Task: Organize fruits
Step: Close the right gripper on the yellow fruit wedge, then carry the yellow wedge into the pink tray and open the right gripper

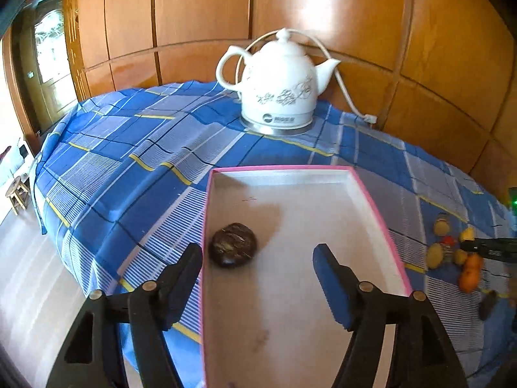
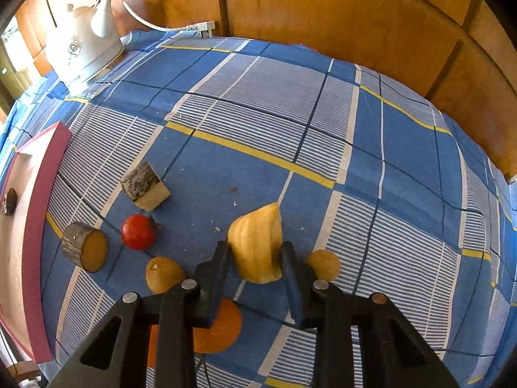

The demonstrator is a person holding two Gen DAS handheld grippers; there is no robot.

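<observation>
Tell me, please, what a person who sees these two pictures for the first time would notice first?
Probably the yellow fruit wedge between the fingers of the right gripper, above the blue checked tablecloth; the fingers appear to touch it on both sides. Next, the pink-rimmed tray below the open left gripper, holding only one dark round fruit. The white kettle stands behind the tray, near the wooden wall.

Counts: 1 pink tray [image 1: 378, 207], 1 kettle [image 1: 279, 90], 2 log slices [image 2: 84, 251], 1 tomato [image 2: 138, 231], 1 yellow wedge [image 2: 257, 245], 2 brown round fruits [image 2: 163, 274].
</observation>
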